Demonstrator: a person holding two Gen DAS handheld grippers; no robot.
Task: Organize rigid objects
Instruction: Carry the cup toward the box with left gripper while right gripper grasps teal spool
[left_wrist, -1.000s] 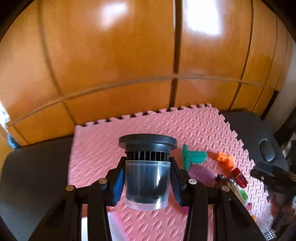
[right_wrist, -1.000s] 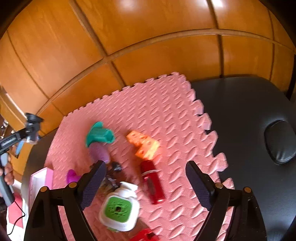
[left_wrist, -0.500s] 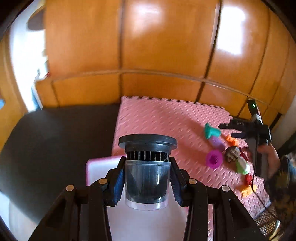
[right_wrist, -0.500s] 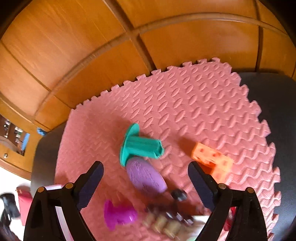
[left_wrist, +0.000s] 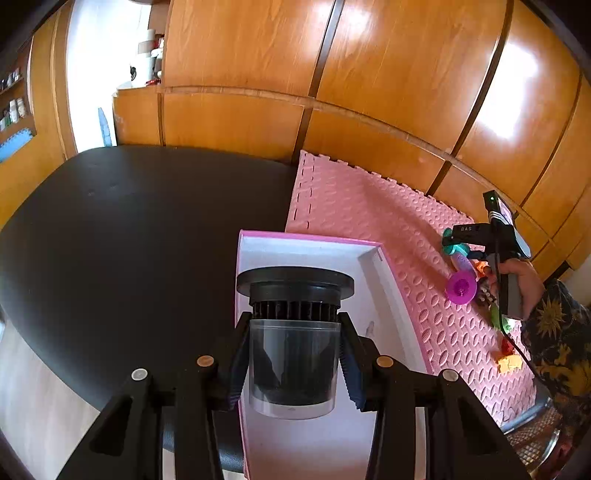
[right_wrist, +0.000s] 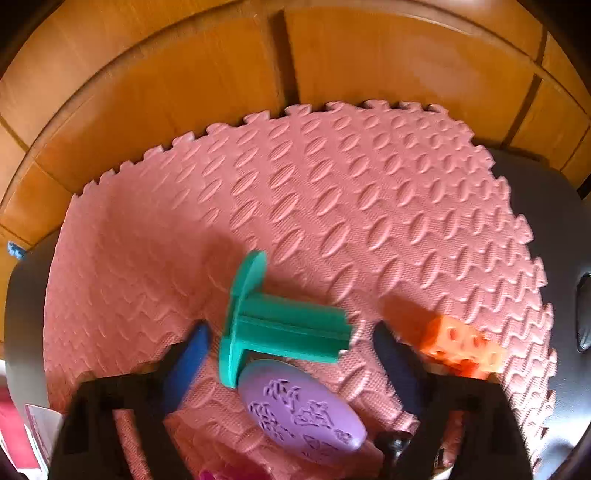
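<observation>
Pink foam mat (right_wrist: 332, 206): your right tool (right_wrist: 291, 354) gapes around the green spool (right_wrist: 280, 325); your left tool (left_wrist: 293, 354) clamps the black-lidded jar (left_wrist: 294, 332) above the pink box (left_wrist: 369, 254).

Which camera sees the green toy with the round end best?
The right wrist view: the green toy lies large on the pink mat, between the open right tool fingers. The left wrist view shows only a small far bit.

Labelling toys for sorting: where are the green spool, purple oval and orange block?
green spool (right_wrist: 291, 328), right wrist view, on its ribbed stem.
purple oval (right_wrist: 301, 410), right wrist view, patterned top face.
orange block (right_wrist: 461, 341), right wrist view, holed side.
</observation>
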